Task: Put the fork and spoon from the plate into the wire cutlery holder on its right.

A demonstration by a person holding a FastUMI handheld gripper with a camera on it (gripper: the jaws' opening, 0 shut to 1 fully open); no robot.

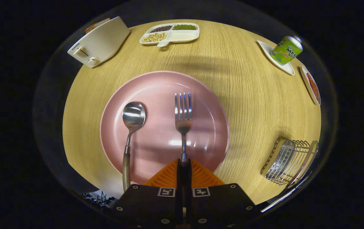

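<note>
A pink plate (pixel 156 86) lies on the wooden table just ahead of my fingers. On it a metal fork (pixel 183 117) points away from me, tines far. Its handle runs back between my two fingers, which are closed together on it. My gripper (pixel 184 167) is shut on the fork handle above the plate's near rim. A spoon (pixel 131 122) with a wooden handle lies to the left of the fork, its bowl far and its handle crossing the near rim. The wire cutlery holder (pixel 288 160) stands to the right of the plate, near the table's edge.
A white toaster (pixel 99 41) sits far left. A divided white tray of beans (pixel 169 32) is at the far side. A green can (pixel 286 49) stands on a white dish far right, with a small dish of red bits (pixel 311 85) beside it.
</note>
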